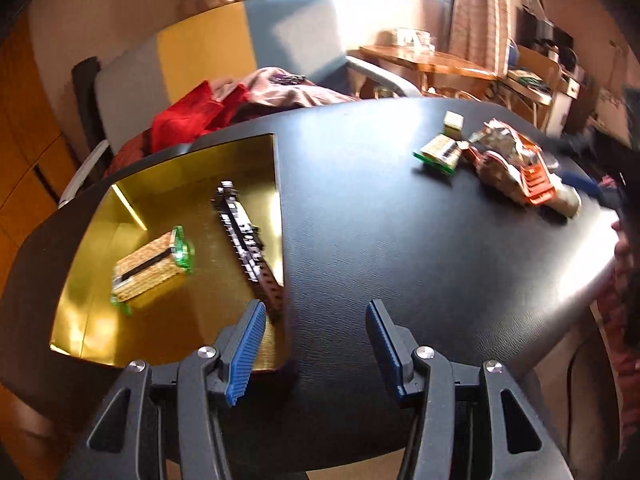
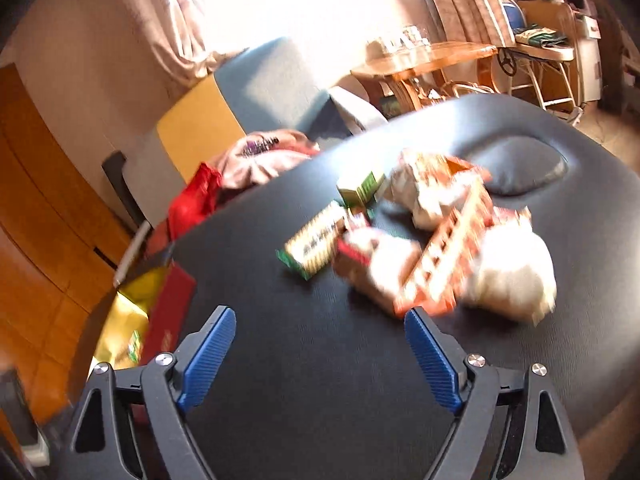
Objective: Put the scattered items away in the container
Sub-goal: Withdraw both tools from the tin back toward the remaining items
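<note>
While two packets already lie in it, the container waits at the table's left edge.
Container: a gold-lined box [image 1: 92, 240], red on its outer wall, sits open on the black padded table [image 1: 380, 248].
Inside it: a woven-patterned packet with green ends [image 1: 150, 270] and a long dark strip packet [image 1: 246, 240] that leans against the box's right wall.
Scattered items: a green-edged packet [image 2: 314, 246], a small green-and-cream box [image 2: 362, 188] and a crumpled orange-and-white wrapper pile [image 2: 448, 236] cluster together, well apart from the container; motion blur hides their print.
Left gripper [image 1: 316, 346]: blue-padded fingers spread wide, nothing between them, hovering at the box's near right corner.
Right gripper [image 2: 320, 356]: fingers spread apart and empty, low over the table, its right fingertip [image 2: 420, 328] just in front of the wrapper pile.
Surroundings: a grey-and-yellow chair [image 1: 240, 52] heaped with red and brown cloth [image 1: 224, 104] stands behind the table; a wooden side table [image 2: 424, 60] sits by the bright curtained window.
</note>
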`<move>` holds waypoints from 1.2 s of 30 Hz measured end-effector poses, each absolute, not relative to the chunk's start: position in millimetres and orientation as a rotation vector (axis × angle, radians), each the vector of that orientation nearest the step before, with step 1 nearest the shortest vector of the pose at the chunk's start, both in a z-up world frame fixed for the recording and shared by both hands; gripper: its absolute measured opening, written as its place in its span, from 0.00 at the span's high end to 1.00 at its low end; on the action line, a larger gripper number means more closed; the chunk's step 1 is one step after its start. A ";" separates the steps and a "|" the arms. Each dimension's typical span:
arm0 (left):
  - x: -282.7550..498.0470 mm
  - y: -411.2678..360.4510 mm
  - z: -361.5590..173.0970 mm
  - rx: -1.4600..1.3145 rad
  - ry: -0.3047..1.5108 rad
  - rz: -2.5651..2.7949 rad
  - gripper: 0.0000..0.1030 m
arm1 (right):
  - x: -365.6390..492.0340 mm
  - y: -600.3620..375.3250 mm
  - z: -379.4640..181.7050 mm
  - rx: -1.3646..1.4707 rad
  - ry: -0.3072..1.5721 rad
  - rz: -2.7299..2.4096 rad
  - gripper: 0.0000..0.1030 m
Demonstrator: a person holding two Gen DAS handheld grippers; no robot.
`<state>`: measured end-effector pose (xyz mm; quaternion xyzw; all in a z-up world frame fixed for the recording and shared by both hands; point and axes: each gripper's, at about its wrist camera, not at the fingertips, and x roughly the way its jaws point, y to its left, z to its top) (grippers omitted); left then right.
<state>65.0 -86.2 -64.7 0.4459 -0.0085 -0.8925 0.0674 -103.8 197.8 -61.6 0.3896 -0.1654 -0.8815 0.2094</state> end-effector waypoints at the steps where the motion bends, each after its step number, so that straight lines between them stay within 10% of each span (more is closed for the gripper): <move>1: 64.2 -82.4 -66.2 1.355 -0.036 -2.702 0.48 | -116.9 193.9 -61.0 1.092 -0.458 -2.451 0.12; 36: 55.9 -72.3 -82.5 1.504 0.047 -2.750 0.48 | -171.0 226.4 -41.5 1.114 -0.465 -2.343 0.09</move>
